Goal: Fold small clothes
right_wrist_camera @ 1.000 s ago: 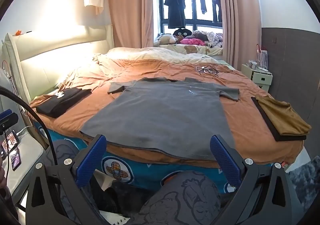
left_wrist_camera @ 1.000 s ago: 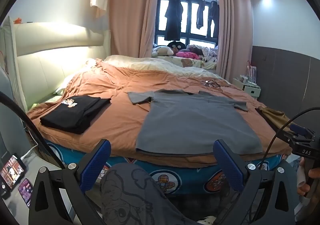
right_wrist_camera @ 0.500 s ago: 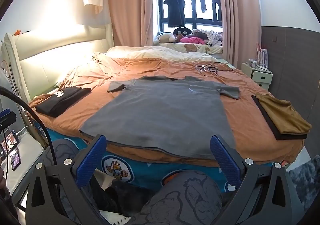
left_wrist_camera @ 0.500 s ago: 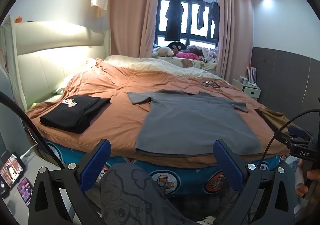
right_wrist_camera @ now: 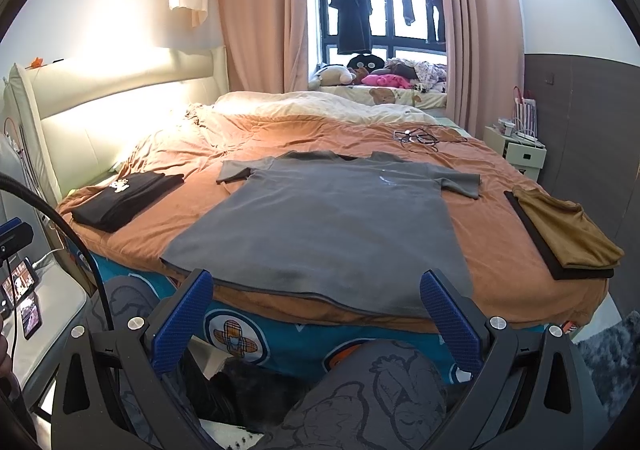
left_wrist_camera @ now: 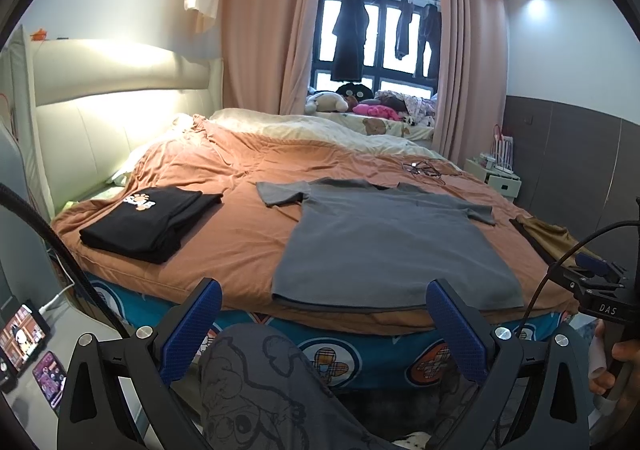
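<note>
Meanwhile nothing has shifted: the grey T-shirt [right_wrist_camera: 320, 221] lies flat at twelve o'clock, left tool [left_wrist_camera: 324, 324] and right tool [right_wrist_camera: 316, 314] both released, folding unstarted.

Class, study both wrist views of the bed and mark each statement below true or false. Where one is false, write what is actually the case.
1. The grey T-shirt lies spread flat on the bed. True.
2. The left gripper is clamped on the shirt's hem. False: its jaws stand wide open, short of the bed, holding nothing.
3. A folded black garment lies to the left of the grey shirt. True.
4. The brown folded garment rests on top of the grey shirt. False: it lies apart, to the shirt's right.
5. The right gripper is open. True.
</note>
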Action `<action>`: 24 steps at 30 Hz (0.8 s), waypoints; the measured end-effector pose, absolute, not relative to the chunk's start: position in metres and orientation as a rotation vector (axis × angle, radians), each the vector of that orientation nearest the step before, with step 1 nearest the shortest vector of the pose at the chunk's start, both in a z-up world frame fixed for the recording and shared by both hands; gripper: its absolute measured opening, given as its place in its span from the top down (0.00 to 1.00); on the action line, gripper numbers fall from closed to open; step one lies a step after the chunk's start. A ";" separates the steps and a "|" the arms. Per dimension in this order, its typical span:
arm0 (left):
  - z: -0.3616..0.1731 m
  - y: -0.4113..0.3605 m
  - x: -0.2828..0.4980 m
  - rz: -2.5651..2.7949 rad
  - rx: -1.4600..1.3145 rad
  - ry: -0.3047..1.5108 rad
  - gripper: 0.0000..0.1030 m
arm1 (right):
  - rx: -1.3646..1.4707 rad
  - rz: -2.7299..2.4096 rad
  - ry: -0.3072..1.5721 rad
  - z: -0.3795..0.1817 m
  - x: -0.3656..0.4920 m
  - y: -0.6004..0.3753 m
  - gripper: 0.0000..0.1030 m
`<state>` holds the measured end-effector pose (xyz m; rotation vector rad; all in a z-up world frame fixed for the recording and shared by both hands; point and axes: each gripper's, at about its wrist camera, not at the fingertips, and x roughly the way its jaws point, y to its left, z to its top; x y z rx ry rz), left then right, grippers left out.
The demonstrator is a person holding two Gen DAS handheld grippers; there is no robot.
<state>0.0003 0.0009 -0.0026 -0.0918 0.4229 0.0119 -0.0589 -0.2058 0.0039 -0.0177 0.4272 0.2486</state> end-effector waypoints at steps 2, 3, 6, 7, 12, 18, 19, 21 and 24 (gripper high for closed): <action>-0.002 0.001 0.000 0.013 -0.091 0.423 0.00 | -0.018 0.248 0.426 0.004 -0.059 -0.206 0.00; -0.002 0.001 0.000 0.012 -0.092 0.423 0.00 | -0.018 0.249 0.426 0.004 -0.059 -0.206 0.00; -0.002 0.001 0.000 0.012 -0.094 0.422 0.00 | -0.021 0.250 0.427 0.004 -0.059 -0.205 0.00; -0.002 0.001 0.000 0.012 -0.094 0.423 0.00 | -0.022 0.251 0.426 0.004 -0.059 -0.205 0.00; -0.001 0.003 0.001 0.014 -0.095 0.422 0.00 | -0.023 0.252 0.426 0.004 -0.059 -0.205 0.00; 0.001 0.005 0.001 0.015 -0.101 0.422 0.00 | -0.027 0.255 0.426 0.003 -0.059 -0.205 0.00; 0.001 0.005 0.001 0.015 -0.101 0.422 0.00 | -0.026 0.254 0.426 0.003 -0.059 -0.205 0.00; 0.001 0.005 0.001 0.014 -0.102 0.422 0.00 | -0.023 0.254 0.427 0.003 -0.059 -0.205 0.00; 0.001 0.006 0.002 0.015 -0.100 0.420 0.00 | -0.024 0.254 0.426 0.004 -0.059 -0.204 0.00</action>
